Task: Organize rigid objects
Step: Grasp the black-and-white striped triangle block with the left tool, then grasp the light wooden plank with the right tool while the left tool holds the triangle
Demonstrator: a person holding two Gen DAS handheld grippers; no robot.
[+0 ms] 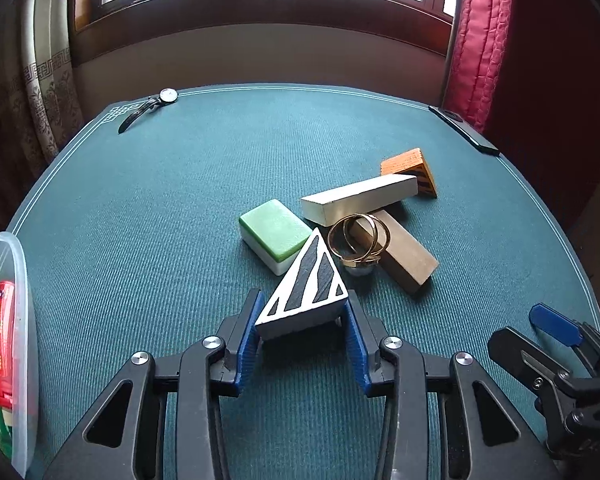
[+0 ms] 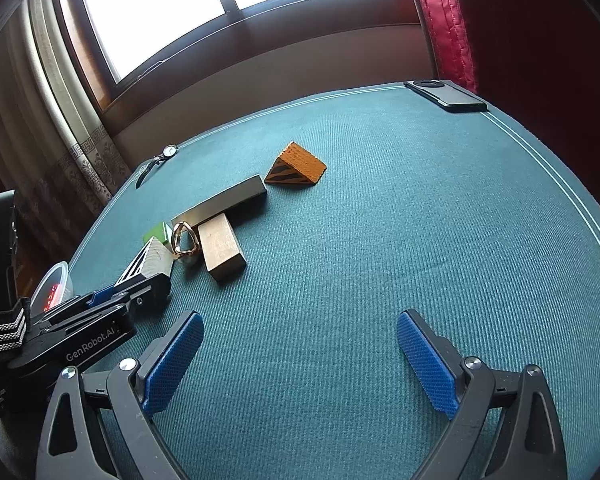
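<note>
Over green felt table (image 1: 140,208), left hand-held gripper (image 1: 303,320) clamps striped triangle block (image 1: 304,288); right hand-held gripper (image 2: 300,344) gapes empty.

Wristwatch (image 1: 168,96), phone (image 2: 446,95) on table (image 2: 380,220); curtains (image 1: 480,36).

A: Where does the left wrist view sit?

B: Low over the green table (image 1: 140,208), close, facing the window; the block cluster fills its centre.

A: And the right wrist view?

B: Further right, angled leftward. Both share the orange wedge (image 2: 296,166), the watch (image 1: 156,102) and the phone (image 2: 446,95), upper right in each frame.
</note>
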